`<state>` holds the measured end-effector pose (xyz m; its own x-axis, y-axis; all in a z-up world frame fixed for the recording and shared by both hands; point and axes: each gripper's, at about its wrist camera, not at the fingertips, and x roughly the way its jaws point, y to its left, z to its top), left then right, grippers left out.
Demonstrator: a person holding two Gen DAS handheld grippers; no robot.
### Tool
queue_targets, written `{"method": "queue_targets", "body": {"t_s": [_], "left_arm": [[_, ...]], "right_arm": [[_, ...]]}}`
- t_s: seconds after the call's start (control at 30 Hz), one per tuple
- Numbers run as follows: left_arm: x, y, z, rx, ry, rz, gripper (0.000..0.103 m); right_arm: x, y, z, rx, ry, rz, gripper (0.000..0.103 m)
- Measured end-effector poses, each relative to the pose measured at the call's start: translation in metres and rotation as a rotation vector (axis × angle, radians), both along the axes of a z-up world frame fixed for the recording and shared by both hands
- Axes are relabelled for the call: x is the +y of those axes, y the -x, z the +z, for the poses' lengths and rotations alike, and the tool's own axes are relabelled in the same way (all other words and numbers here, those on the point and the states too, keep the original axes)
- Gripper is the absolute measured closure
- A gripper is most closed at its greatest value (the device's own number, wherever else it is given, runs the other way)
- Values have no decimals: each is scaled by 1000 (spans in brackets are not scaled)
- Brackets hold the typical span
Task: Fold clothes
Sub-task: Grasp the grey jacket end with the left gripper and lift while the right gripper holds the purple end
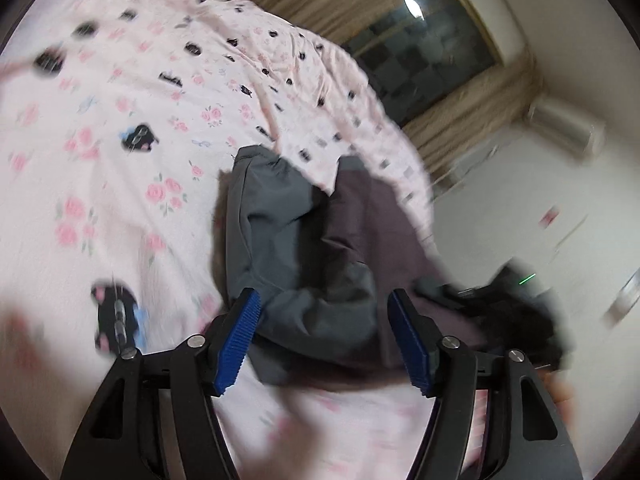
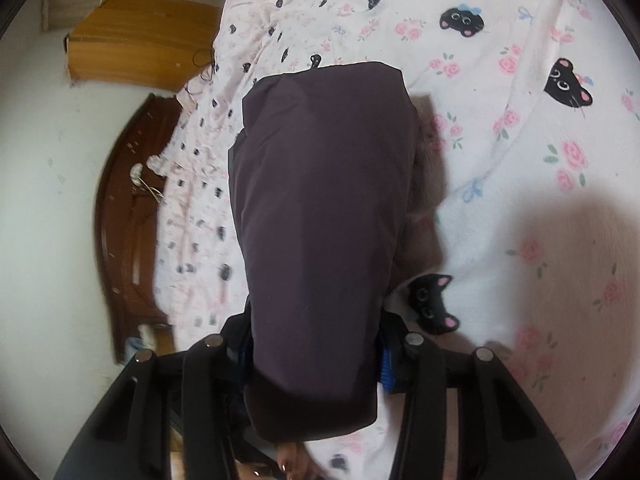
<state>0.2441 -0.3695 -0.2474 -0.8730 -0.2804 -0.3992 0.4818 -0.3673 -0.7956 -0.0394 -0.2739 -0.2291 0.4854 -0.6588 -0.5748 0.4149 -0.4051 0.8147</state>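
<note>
Purple-grey garment (image 2: 320, 220) between right tool's (image 2: 316, 344) fingers.

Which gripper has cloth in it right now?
The right gripper: the dark purple garment fills the space between its fingers and drapes forward over them. The left gripper is open, poised over the grey part, gripping nothing.

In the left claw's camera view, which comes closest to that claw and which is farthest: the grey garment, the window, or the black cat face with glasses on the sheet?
1. Grey garment, right between the open left claw fingers.
2. Black cat face with glasses, up left on the bedsheet.
3. Window, upper right, beyond the bed.
</note>
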Motion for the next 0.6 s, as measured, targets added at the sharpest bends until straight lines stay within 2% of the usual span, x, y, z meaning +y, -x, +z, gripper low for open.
{"method": "queue_targets", "body": {"t_s": [0.13, 0.27, 0.33, 0.6], "left_arm": [[10, -13, -1, 161, -147, 26, 30], [20, -26, -2, 322, -294, 53, 17], [23, -30, -3, 391, -361, 63, 17], [-11, 8, -14, 396, -411, 91, 16]], "right_arm": [[0, 8, -1, -102, 8, -22, 56], [-3, 11, -4, -166, 6, -37, 56], [-7, 11, -5, -185, 1, -41, 56], [-10, 12, -10, -231, 0, -41, 56]]}}
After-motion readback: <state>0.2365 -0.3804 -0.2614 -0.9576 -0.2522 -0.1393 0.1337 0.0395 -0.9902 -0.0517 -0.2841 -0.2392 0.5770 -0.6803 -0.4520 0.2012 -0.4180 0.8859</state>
